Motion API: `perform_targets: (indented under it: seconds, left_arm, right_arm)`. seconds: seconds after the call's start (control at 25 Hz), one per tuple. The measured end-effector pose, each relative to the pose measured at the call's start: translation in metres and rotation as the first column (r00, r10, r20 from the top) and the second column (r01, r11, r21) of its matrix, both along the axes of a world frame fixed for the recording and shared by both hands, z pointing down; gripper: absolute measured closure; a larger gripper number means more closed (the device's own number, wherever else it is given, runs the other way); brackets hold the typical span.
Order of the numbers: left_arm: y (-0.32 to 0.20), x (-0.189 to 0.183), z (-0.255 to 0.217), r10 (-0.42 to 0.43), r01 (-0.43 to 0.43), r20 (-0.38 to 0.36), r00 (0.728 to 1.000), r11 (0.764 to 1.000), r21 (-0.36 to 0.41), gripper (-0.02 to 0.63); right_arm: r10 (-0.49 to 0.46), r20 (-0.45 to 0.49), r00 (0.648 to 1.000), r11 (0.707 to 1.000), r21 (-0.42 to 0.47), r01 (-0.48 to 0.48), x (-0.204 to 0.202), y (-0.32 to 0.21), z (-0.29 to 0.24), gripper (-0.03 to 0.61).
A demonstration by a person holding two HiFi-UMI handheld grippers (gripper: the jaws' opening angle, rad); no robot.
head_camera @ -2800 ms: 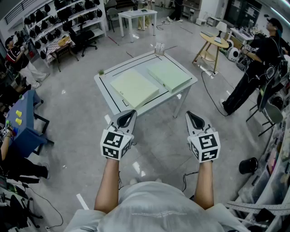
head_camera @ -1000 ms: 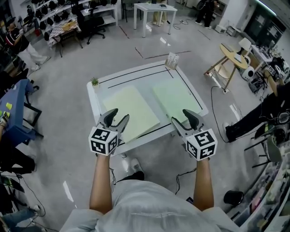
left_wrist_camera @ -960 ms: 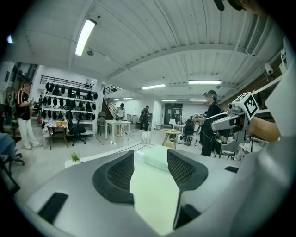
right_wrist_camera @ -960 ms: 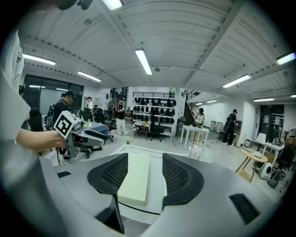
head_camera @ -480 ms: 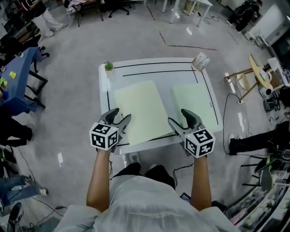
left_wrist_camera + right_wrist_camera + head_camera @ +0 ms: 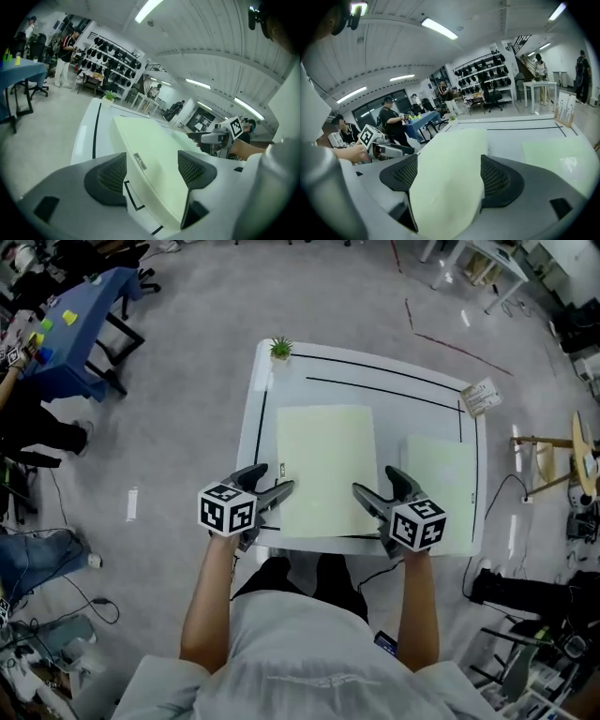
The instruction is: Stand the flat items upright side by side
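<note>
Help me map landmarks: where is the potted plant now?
In the head view, the potted plant stands at the far left corner of the white table, beyond the left green panel.

card [image 6: 479, 397]: print too small | board label [image 6: 139, 161]: unreadable | second board [image 6: 441, 486]: near corner behind right gripper [image 6: 373, 484]

Pale green board [image 6: 454, 154] amid just-parted right claw [image 6: 450, 174]
</note>
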State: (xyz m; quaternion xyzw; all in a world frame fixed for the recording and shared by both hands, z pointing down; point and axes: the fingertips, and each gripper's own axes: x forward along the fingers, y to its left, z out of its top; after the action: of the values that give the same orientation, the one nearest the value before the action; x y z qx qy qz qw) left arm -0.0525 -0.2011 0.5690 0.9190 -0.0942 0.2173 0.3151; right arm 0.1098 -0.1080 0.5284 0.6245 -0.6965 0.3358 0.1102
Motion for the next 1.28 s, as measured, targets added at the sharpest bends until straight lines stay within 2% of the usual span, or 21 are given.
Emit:
perform_targets:
  seconds: [0.16,0.32,0.52,0.68,0.92,1.12,1.28]
  left_arm:
    - [0.010,-0.002,0.019,-0.028,0.029,0.015,0.999,0.997,-0.065,0.251]
    - [0.012,0.005,0.032,-0.060,0.062,0.016,0.998,0.992,-0.111,0.247]
    - [0.003,0.012,0.047,-0.125,0.132,0.055,0.991,0.981,-0.142,0.247]
    - [0.002,0.018,0.060,-0.120,0.135,0.094,0.988,0.977,-0.166,0.247]
    - [0.000,0.020,0.068,-0.163,0.180,0.098,0.982,0.963,-0.200,0.233]
    - [0.000,0.018,0.069,-0.199,0.207,0.058,0.978,0.952,-0.225,0.230]
    - [-0.001,0.020,0.069,-0.190,0.196,0.050,0.981,0.949,-0.248,0.232]
  right_arm:
    - [-0.050,0.040,0.998,0.998,-0.043,0.052,0.004,-0.017,0.028,0.146]
    - [-0.057,0.089,0.994,0.996,-0.064,0.063,0.017,-0.028,0.048,0.133]
    - [-0.083,0.158,0.984,0.988,-0.114,0.101,0.021,-0.032,0.077,0.130]
    - [-0.121,0.184,0.975,0.974,-0.170,0.153,0.024,-0.034,0.096,0.124]
    - [-0.096,0.329,0.939,0.973,-0.166,0.158,0.021,-0.039,0.108,0.112]
    - [-0.112,0.334,0.936,0.975,-0.145,0.168,0.020,-0.042,0.109,0.112]
    - [-0.128,0.340,0.932,0.978,-0.115,0.177,0.018,-0.047,0.107,0.112]
